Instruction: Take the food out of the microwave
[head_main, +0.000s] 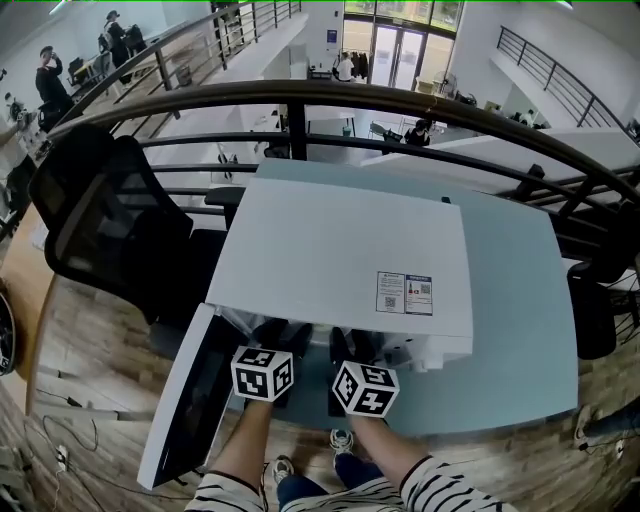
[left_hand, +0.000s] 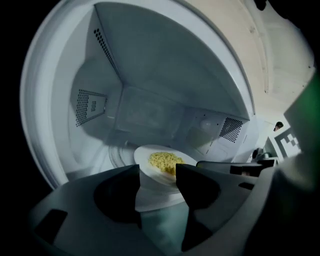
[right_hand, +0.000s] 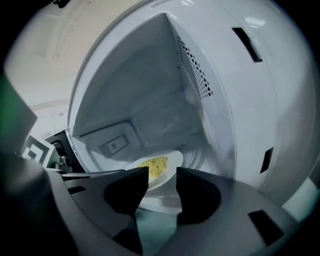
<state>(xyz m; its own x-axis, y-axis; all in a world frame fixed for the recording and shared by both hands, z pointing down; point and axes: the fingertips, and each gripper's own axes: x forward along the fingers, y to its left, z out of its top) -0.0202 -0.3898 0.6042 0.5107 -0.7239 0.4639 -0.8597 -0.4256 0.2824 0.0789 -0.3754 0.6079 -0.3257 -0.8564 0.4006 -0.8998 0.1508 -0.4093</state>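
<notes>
A white microwave (head_main: 340, 265) stands on the pale table with its door (head_main: 185, 400) swung open to the left. Inside, on the turntable, sits a white plate (left_hand: 150, 172) of yellow food (left_hand: 165, 161), also seen in the right gripper view as plate (right_hand: 167, 170) and food (right_hand: 154, 165). My left gripper (left_hand: 158, 172) is open at the cavity mouth, and the plate's near rim shows in the gap between its jaws. My right gripper (right_hand: 162, 176) is open beside it, aimed at the same plate from the right. In the head view both grippers (head_main: 270, 338) (head_main: 352, 345) reach under the microwave's top, fingertips hidden.
The cavity walls (left_hand: 90, 105) (right_hand: 200, 85) close in on both sides. The table (head_main: 520, 330) extends right of the microwave. A black office chair (head_main: 110, 230) stands to the left, with a curved railing (head_main: 400, 100) behind the table.
</notes>
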